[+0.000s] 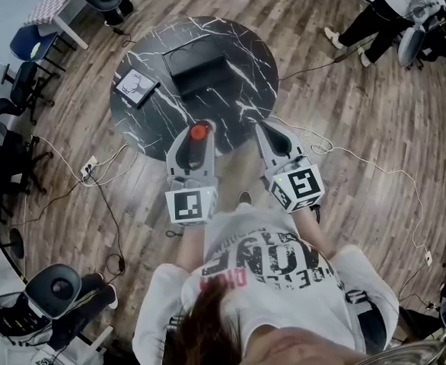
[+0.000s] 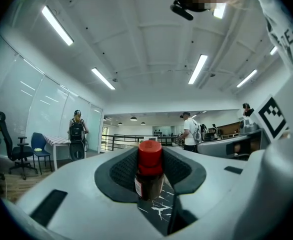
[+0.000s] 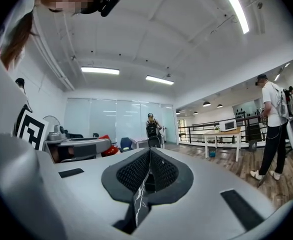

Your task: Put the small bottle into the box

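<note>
One small bottle (image 2: pixel 149 170), in left gripper (image 1: pixel 199 130), sits above table (image 1: pixel 151 124)'s near edge.

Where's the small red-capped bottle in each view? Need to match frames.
Head view: small dark bottle with red cap, centre, clamped in the left gripper at the near edge of the round black marble table.
Left gripper view: low centre, upright between the pads.
Right gripper view: probably the red patch left of centre, at the left gripper's tip; not certain.
Shared landmark: the marble table, seen through both jaw gaps.
</note>
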The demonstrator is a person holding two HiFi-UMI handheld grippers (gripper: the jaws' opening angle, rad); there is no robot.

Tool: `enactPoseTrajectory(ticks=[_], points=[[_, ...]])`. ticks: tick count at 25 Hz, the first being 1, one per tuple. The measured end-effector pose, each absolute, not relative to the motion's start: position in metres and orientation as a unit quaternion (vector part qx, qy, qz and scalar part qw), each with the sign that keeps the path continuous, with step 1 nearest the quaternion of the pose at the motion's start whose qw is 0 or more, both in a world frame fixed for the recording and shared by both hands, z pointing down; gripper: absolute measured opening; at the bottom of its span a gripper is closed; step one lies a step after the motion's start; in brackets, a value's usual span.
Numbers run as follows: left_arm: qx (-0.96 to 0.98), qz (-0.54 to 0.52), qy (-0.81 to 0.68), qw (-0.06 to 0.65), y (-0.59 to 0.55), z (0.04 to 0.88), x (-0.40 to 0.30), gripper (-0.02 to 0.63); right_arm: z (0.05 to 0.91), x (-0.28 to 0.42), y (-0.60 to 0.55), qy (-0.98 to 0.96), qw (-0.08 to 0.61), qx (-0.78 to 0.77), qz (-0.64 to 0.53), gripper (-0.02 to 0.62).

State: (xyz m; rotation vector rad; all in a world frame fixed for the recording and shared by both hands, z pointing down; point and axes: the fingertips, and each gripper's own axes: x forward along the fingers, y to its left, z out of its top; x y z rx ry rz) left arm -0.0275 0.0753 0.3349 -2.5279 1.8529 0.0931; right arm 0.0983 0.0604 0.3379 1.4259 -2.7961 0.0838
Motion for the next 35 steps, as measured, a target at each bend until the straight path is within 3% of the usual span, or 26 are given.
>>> enactPoseTrajectory(ticks=[14, 35], points=[[-0.796, 0.023, 0.605, -0.001, 0.043, 0.343, -0.016, 0.137, 0.36, 0.114, 0.02, -0.898, 0.011, 0.438, 0.05, 0.002], [-0.766, 0.031, 0.642, -0.023, -0.095, 0.353, -0.117, 0.137, 0.36, 0.032, -0.128, -0.906, 0.039, 0.419, 0.056, 0.002]])
